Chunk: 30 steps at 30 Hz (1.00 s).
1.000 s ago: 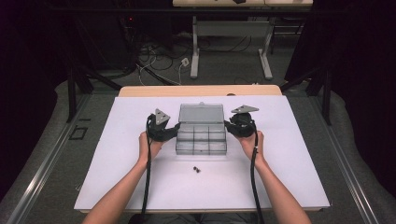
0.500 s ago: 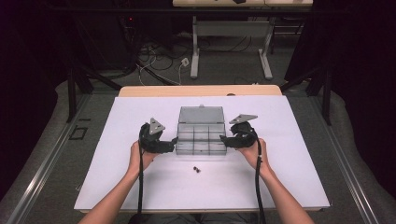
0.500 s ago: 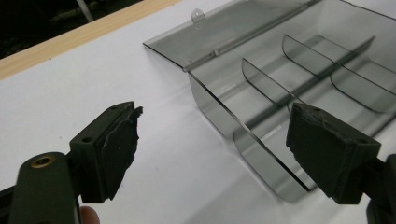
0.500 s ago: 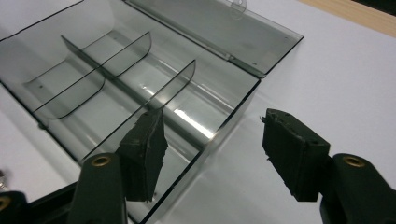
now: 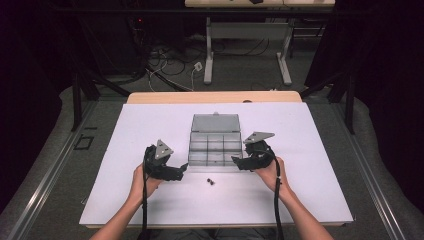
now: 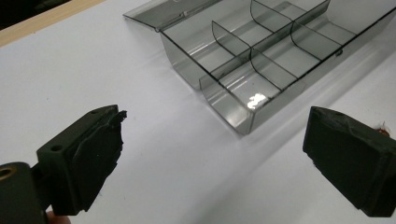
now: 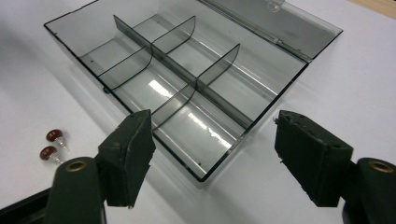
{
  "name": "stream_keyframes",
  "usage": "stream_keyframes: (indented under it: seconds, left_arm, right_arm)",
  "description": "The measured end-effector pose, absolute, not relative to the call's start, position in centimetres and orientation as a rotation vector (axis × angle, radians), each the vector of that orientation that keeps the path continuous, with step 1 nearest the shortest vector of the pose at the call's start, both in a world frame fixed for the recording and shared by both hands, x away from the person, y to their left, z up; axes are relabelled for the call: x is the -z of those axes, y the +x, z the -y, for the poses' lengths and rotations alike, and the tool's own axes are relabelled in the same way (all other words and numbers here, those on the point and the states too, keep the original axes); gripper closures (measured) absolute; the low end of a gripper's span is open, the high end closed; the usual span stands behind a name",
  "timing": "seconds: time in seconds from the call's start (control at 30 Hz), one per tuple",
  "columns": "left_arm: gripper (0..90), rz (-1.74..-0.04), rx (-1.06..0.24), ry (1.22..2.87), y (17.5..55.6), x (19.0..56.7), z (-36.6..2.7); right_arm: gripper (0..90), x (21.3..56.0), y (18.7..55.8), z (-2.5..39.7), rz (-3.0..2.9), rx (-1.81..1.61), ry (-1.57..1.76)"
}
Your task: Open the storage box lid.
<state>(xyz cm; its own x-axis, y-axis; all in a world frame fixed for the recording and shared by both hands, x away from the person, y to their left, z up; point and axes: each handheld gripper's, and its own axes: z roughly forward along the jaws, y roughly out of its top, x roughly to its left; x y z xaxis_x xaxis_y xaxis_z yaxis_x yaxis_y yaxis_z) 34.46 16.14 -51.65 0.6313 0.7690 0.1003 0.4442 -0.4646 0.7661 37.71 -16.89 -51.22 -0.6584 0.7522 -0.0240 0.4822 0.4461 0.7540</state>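
Flanking the box (image 5: pixel 215 144), left hand-held gripper (image 5: pixel 181 171) and right hand-held gripper (image 5: pixel 236 162) are held with jaws spread, nothing gripped. Box lies lid-open mid-table (image 5: pixel 310 150), compartments empty. Two small red parts (image 7: pixel 52 143) sit just before it. Likely next: a part is pinched and dropped into a compartment.
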Motion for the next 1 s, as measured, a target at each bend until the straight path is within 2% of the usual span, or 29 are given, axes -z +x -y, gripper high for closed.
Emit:
stream_keyframes:
  seconds: [0.13,0.57,0.77,1.0]
  left_arm:
    - [0.3,-0.952,-0.570,2.128,33.5,51.9,-17.0]
    - [0.0,-0.965,-0.588,2.152,30.9,52.5,-19.9]
    - [0.0,-1.002,-0.611,2.108,30.5,52.4,-21.4]
    - [0.0,-1.004,-0.609,2.103,29.9,52.5,-21.5]
  right_arm:
    - [23.8,51.3,37.3,16.8,-2.359,-1.059,1.031]
    - [16.6,51.7,36.2,16.0,-2.428,-1.067,1.006]
    - [11.7,51.9,35.3,15.7,-2.447,-1.087,0.998]
    - [8.9,52.2,34.3,15.3,-2.483,-1.091,0.974]
